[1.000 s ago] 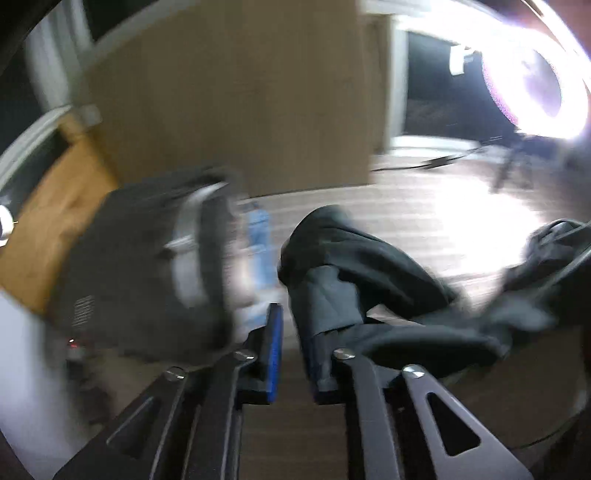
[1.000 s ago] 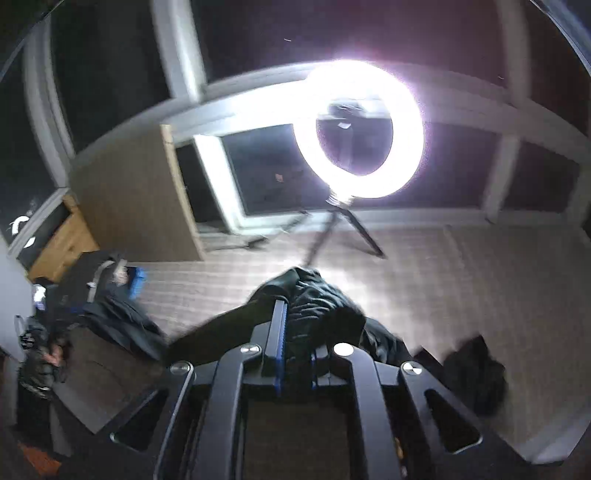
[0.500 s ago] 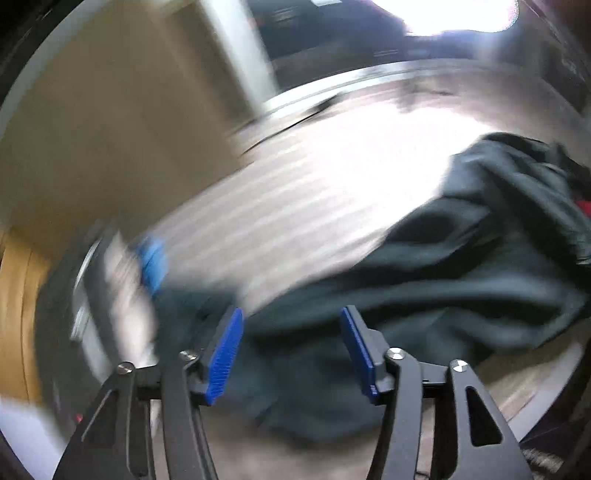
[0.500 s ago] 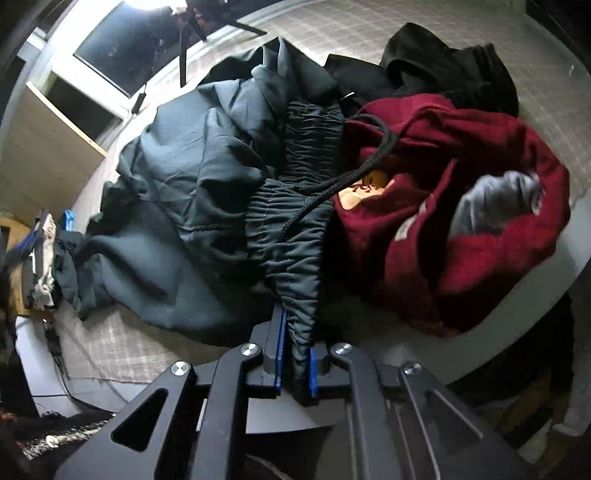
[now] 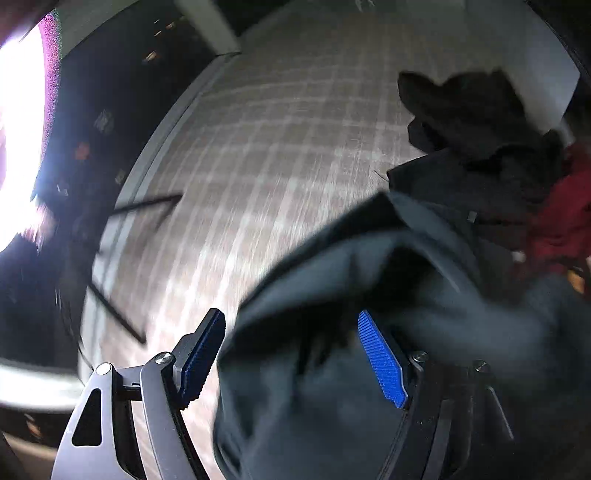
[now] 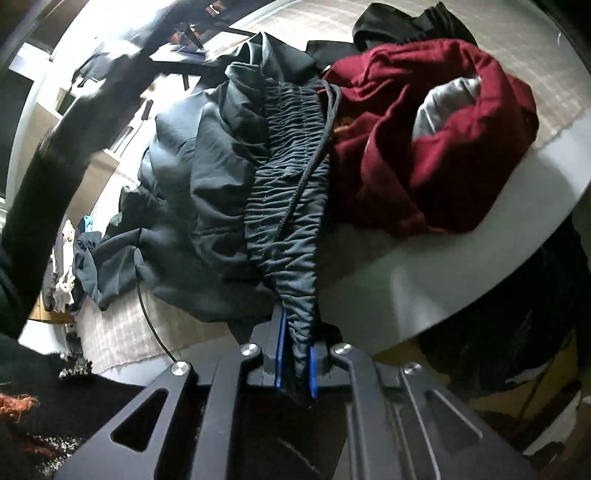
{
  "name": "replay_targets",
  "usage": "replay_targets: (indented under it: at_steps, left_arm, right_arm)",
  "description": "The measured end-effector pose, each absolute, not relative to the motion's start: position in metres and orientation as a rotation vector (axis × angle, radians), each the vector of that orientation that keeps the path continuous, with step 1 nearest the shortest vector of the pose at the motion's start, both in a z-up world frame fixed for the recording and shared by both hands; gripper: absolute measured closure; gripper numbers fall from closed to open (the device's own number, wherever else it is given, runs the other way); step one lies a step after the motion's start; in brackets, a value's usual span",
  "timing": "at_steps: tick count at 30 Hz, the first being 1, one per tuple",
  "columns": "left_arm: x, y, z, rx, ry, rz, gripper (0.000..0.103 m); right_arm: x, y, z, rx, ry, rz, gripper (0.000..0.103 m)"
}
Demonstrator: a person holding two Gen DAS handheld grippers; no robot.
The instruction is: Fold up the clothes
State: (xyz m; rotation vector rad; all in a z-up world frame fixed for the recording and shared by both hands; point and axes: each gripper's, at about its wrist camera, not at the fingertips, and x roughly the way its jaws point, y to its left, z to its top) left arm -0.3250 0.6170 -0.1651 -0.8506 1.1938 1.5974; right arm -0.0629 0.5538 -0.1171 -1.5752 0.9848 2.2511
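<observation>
Meanwhile, the right hand-held gripper (image 6: 294,363) pinches the slate trousers' (image 6: 207,192) ribbed, gathered waistband (image 6: 291,206), while the left hand-held gripper (image 5: 295,354), jaws just widened, straddles their smooth cloth.

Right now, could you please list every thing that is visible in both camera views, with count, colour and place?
dark grey trousers: one, dark grey, spread on the table; elastic waistband with black drawstring runs to the right gripper.
red garment: one, dark red with grey lining, crumpled right of the trousers.
black garment: one, black, at the far edge behind the red one.
checked cloth: one, beige, covering part of the table.
table: one, white, round edge.
black cable: one, over the near-left edge.
ring light: one, very bright, far left in the left view.
left gripper: one, blue pads, jaws just opening, grey fabric between them but not pressed.
right gripper: one, blue pads, shut on the waistband.
</observation>
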Motion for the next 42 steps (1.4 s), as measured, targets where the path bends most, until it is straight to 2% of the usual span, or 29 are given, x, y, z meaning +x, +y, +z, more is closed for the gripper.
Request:
replay_targets:
  at_steps: [4,5,6,7,10,14,18,22,23,24,25,26,27,28,30,32,37,42]
  left_arm:
    - [-0.323,0.644,-0.189,-0.852,1.254,1.484,0.032]
    - [-0.320,0.649,-0.196,-0.857,1.269,1.454,0.047]
    - [-0.319,0.651,-0.198,-0.872,1.270,1.440,0.081]
    - [-0.320,0.650,-0.198,-0.892,1.264,1.438,0.098]
    - [-0.331,0.633,-0.181,-0.951,1.143,1.452,0.099]
    - [-0.374,0.557,-0.106,-0.987,0.878,1.631,0.099]
    - [-0.425,0.425,-0.023,-1.005,0.636,1.908,0.099]
    - [-0.436,0.266,0.015,-1.063,0.507,2.232,0.098]
    - [-0.438,0.227,0.023,-1.076,0.476,2.313,0.096]
    - [-0.439,0.187,0.032,-1.087,0.444,2.393,0.090]
    - [-0.440,0.151,0.027,-1.142,0.435,2.453,0.088]
    - [-0.440,0.118,0.013,-1.229,0.442,2.495,0.078]
    - [-0.440,0.093,-0.005,-1.327,0.461,2.515,0.061]
    - [-0.439,0.073,-0.026,-1.433,0.487,2.516,0.055]
    - [-0.433,0.035,-0.070,-1.641,0.566,2.504,0.055]
    - [-0.417,0.018,-0.096,-1.736,0.666,2.495,0.056]
    - [-0.389,-0.002,-0.101,-1.703,0.671,2.468,0.052]
    - [-0.374,0.054,-0.104,-1.606,0.589,2.335,0.049]
  right_arm:
    - [-0.064,0.558,-0.120,-1.571,0.991,2.255,0.094]
    - [-0.064,0.560,-0.119,-1.568,0.996,2.253,0.094]
    - [-0.063,0.561,-0.119,-1.565,1.000,2.252,0.094]
    - [-0.063,0.563,-0.118,-1.563,1.000,2.253,0.094]
    - [-0.065,0.567,-0.108,-1.550,0.982,2.268,0.094]
    - [-0.070,0.575,-0.084,-1.524,0.925,2.321,0.094]
    - [-0.086,0.583,-0.059,-1.498,0.843,2.385,0.094]
    - [-0.110,0.592,-0.040,-1.480,0.782,2.445,0.094]
    - [-0.117,0.594,-0.036,-1.475,0.766,2.460,0.094]
    - [-0.121,0.596,-0.036,-1.474,0.760,2.460,0.094]
    - [-0.126,0.600,-0.038,-1.489,0.745,2.454,0.094]
    - [-0.130,0.604,-0.040,-1.504,0.729,2.447,0.094]
    - [-0.134,0.607,-0.048,-1.535,0.704,2.419,0.094]
    - [-0.138,0.607,-0.059,-1.579,0.702,2.381,0.094]
    - [-0.142,0.606,-0.072,-1.650,0.701,2.357,0.094]
    - [-0.142,0.604,-0.073,-1.680,0.687,2.365,0.094]
    - [-0.138,0.610,-0.062,-1.668,0.733,2.402,0.094]
    - [-0.139,0.595,-0.060,-1.746,0.589,2.407,0.093]
